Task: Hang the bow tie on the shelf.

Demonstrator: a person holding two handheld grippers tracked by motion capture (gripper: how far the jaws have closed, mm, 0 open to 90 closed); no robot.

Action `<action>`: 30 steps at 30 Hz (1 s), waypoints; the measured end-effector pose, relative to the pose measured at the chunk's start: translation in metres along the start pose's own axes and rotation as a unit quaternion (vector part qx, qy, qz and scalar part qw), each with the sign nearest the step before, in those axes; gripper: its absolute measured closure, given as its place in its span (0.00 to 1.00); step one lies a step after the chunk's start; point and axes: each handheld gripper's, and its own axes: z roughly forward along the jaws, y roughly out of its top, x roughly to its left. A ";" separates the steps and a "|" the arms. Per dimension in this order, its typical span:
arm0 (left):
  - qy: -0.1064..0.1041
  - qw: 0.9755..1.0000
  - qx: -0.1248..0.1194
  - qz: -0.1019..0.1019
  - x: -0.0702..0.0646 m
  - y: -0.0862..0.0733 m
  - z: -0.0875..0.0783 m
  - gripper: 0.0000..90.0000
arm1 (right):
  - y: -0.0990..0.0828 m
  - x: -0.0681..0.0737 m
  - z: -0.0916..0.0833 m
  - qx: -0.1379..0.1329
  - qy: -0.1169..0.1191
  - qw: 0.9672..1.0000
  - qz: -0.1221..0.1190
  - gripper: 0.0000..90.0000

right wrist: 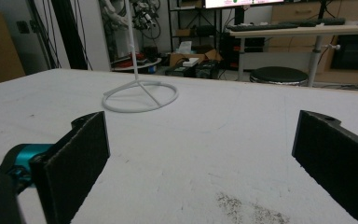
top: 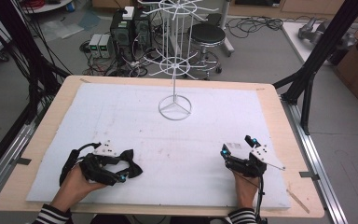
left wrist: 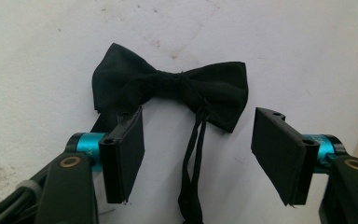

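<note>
Bow tie (left wrist: 170,88), black, lies flat on the white mat (top: 177,154) at the lower left of the high view, its strap (left wrist: 193,172) trailing down toward the bottom edge of the left gripper view. The left gripper (left wrist: 198,156) sits just beside it with its jaws spread wide, one pad at the left wing's lower edge and the other off to the right; whether that pad touches the cloth cannot be told. Nothing is gripped yet. At the lower right of the high view the right gripper (top: 237,147) rests on the mat with its jaws likewise parted and nothing between them. The white wire rack (top: 175,65) stands at the upper centre, well apart from the tie, its arms bare. By these signs the work seems barely begun: the grasp, the lift and, probably, hanging the tie on the rack all remain.
</note>
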 end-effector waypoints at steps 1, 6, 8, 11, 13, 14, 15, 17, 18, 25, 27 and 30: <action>0.000 1.000 0.000 0.000 0.000 0.000 0.000 0.41 | 0.000 0.000 0.000 0.000 0.000 1.000 0.000 0.03; -0.006 1.000 0.020 -0.006 0.000 0.003 0.005 0.49 | 0.000 0.000 0.000 0.000 0.001 1.000 0.001 0.03; -0.004 1.000 0.024 -0.006 -0.001 0.004 0.006 0.50 | 0.000 0.000 0.000 0.000 0.001 1.000 0.001 0.03; -0.004 0.999 0.036 -0.005 -0.002 0.005 0.009 0.53 | 0.000 0.000 0.000 0.000 0.001 1.000 0.001 0.03; -0.001 0.999 0.038 -0.003 -0.002 0.006 0.010 0.55 | 0.000 0.000 0.000 0.000 0.001 1.000 0.002 0.03; 0.000 0.999 0.042 -0.003 -0.002 0.006 0.011 0.56 | 0.000 0.000 0.000 0.000 0.001 1.000 0.002 0.03; 0.001 0.999 0.044 -0.005 -0.003 0.007 0.012 0.56 | 0.000 0.000 0.000 0.000 0.001 1.000 0.002 0.03; 0.001 0.999 0.047 -0.003 -0.003 0.007 0.013 0.61 | 0.000 0.000 0.000 0.000 0.002 1.000 0.001 0.03; 0.001 0.999 0.052 -0.002 -0.003 0.008 0.014 0.63 | 0.000 -0.001 0.000 0.000 0.002 1.000 0.001 0.03; -0.002 0.998 0.064 0.000 -0.003 0.009 0.017 0.73 | 0.000 -0.001 0.000 0.000 0.002 1.000 0.002 0.03; -0.002 0.998 0.067 0.001 -0.004 0.009 0.018 0.77 | 0.000 -0.001 0.000 0.000 0.002 1.000 0.002 0.03; 0.000 0.997 0.072 0.003 -0.004 0.009 0.020 0.86 | 0.000 0.000 0.000 0.000 0.001 1.000 0.002 0.03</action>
